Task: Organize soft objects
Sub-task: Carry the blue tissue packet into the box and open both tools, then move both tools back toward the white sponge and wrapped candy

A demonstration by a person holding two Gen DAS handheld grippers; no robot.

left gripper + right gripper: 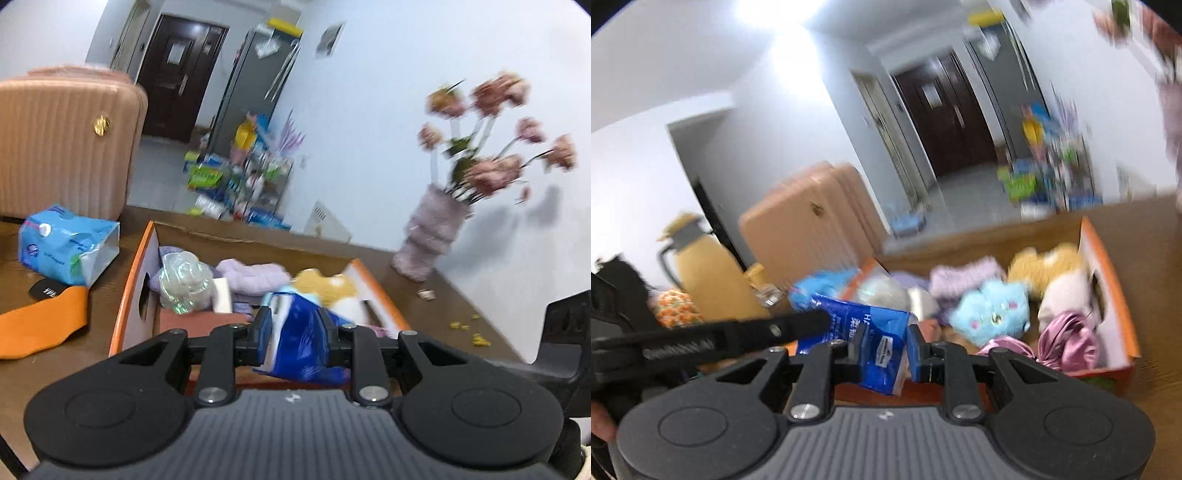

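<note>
Above the cardboard box, both grippers' jaws are clamped on one blue tissue pack.

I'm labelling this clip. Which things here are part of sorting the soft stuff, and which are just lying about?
Job: blue pack clamped by both hand-held grippers, left and right; box; blue plush; pink satin.
Lying about: suitcase; vase; thermos.

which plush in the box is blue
The fluffy blue plush with pink ears, lying in the box beside the yellow plush and white plush.
</note>
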